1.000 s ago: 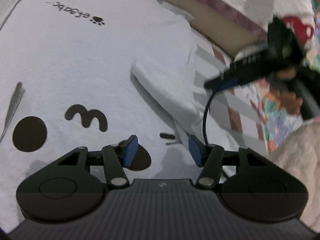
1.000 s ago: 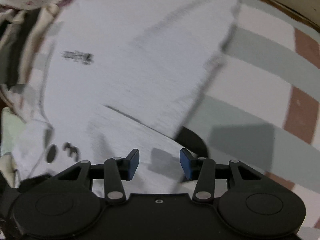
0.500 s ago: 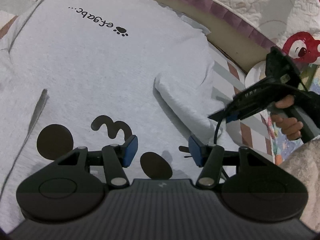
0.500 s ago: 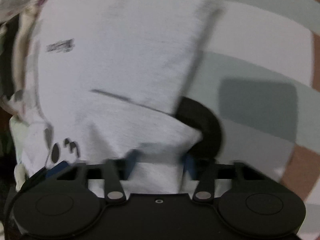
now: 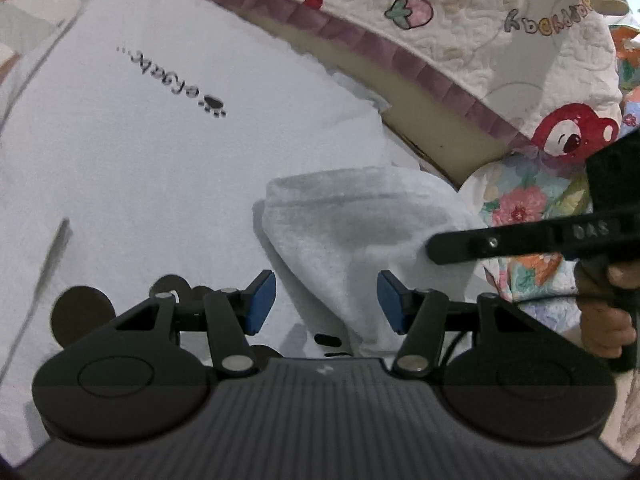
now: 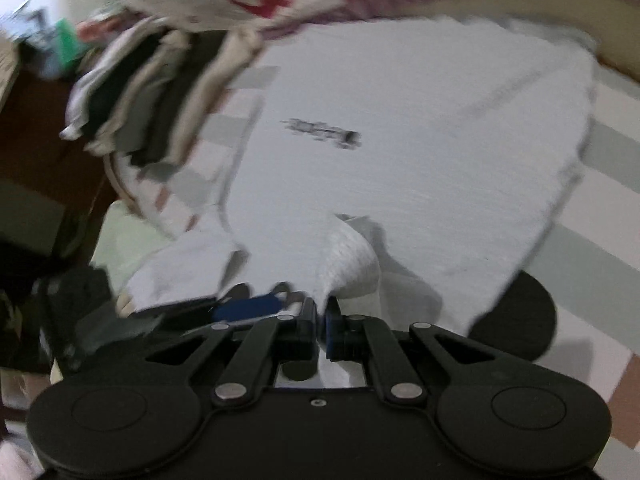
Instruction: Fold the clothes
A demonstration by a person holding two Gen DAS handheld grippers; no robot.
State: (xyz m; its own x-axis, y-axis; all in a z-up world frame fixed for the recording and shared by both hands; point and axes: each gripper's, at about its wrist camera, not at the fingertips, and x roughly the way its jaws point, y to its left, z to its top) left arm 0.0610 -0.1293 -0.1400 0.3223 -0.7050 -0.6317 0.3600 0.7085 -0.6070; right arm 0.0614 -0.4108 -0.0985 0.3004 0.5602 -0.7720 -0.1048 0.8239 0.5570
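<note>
Nearest in the left wrist view, the left gripper (image 5: 326,306) hovers low over a white shirt (image 5: 160,152), its blue-padded tongs standing wide apart with nothing between them. Just beyond them lies a sleeve (image 5: 360,232), lifted into a soft roll and drawn inward over the shirt's body. The right gripper (image 6: 322,320) has its tongs pressed together on that sleeve's edge, judging by the cloth bunching up out of them in the right wrist view; this grip looks meant to carry the sleeve across for a fold. A hand (image 5: 608,320) holds that tool at the right edge of the left view.

Further out, the shirt lies spread flat on a striped sheet (image 6: 600,208), print facing up, with small lettering (image 5: 176,80) near its far end. Beyond it a quilt (image 5: 500,40) with red bears is heaped, and a blurred stack of clothes (image 6: 152,92) sits at far left.
</note>
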